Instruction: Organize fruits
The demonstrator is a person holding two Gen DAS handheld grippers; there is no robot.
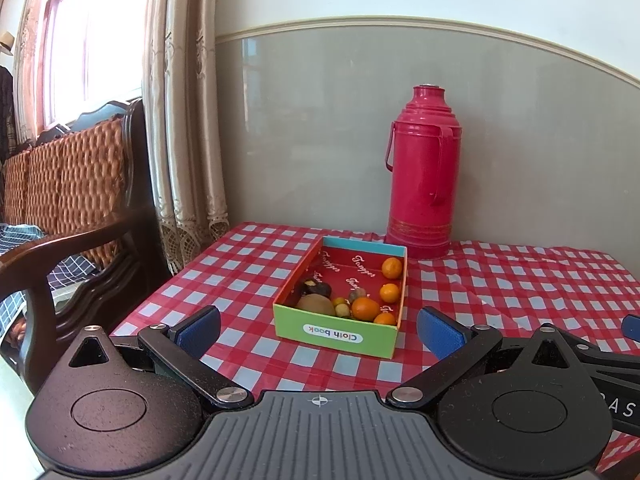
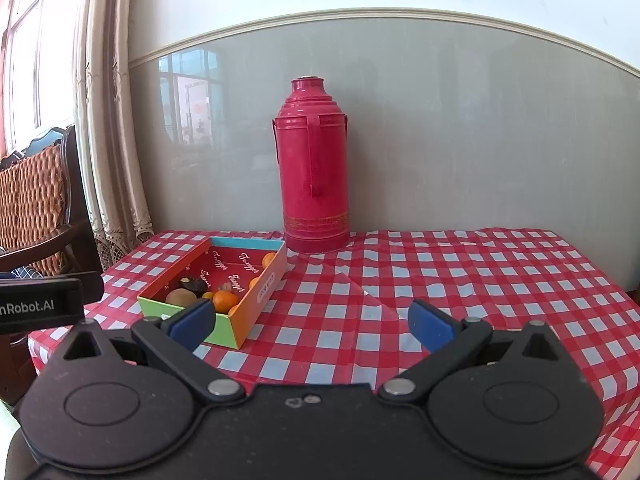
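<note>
The left tool (image 1: 318, 330) is hovering low over the near edge of the tabletop (image 1: 248, 264), its blue pads (image 1: 199, 330) standing wide apart and gripping nothing. The right tool (image 2: 312, 326) is hanging alongside it, likewise spread wide and carrying nothing.

Just ahead of the left tool, the open box (image 1: 340, 334) is sitting on the checked cloth, its green end wall facing the tool. Seen from the right tool, the box (image 2: 256, 300) is lying ahead and to the left, its near corner partly hidden behind that tool's left pad.

Inside the box, a brown kiwi (image 1: 315, 305) and a large orange (image 1: 365, 308) are lying nearest the tool, with small green fruits (image 1: 340, 306) between them. A dark mangosteen (image 1: 318, 289) is resting just beyond the kiwi. Two tangerines (image 1: 391, 268) are sitting farther along the right wall.

Beyond the box, a red thermos (image 1: 420, 176) is standing upright against the wall.
</note>
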